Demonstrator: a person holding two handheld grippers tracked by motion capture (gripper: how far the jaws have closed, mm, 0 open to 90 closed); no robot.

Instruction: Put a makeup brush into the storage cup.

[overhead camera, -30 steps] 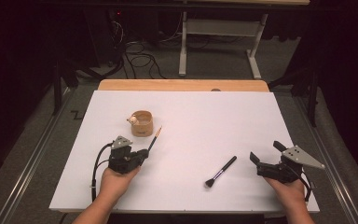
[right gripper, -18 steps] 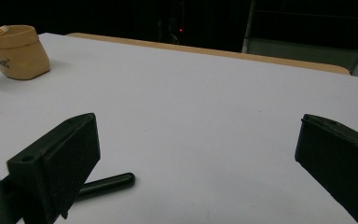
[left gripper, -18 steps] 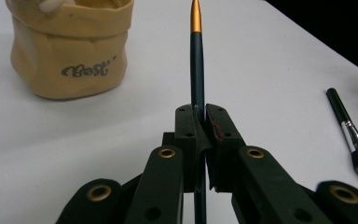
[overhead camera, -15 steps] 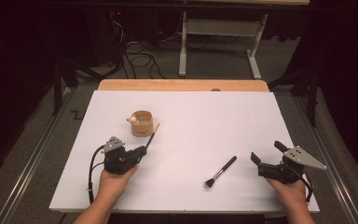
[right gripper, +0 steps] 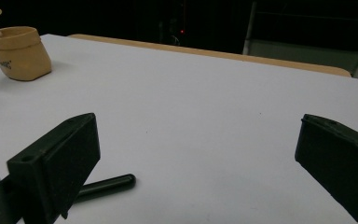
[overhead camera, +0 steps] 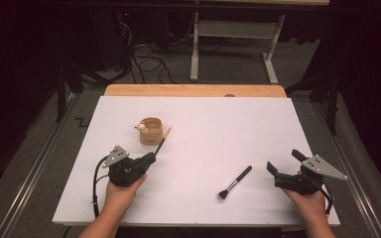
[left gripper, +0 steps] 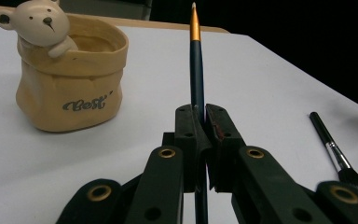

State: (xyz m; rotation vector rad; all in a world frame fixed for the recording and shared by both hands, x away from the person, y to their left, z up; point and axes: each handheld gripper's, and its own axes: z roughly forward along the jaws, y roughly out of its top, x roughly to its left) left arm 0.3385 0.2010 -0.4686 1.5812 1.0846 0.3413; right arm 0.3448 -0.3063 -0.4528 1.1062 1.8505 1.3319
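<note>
White table [overhead camera: 238, 129] spanning the work area, wooden strip [overhead camera: 193, 90] along the far edge. Left gripper [overhead camera: 151, 157] near the front left, jaws clamped on a slim dark brush [left gripper: 196, 70] with gold ferrule, shaft pointing up and away, tip raised off the table. Right gripper [overhead camera: 285, 166] near the front right, jaws spread wide, nothing between them. Tan pouch-shaped cup [left gripper: 70, 79] with bear figure [left gripper: 37, 21] on its rim, standing upright just left of the held brush tip. Black makeup brush [overhead camera: 235, 182] lying flat between the two grippers, bristles toward the front edge, untouched.
</note>
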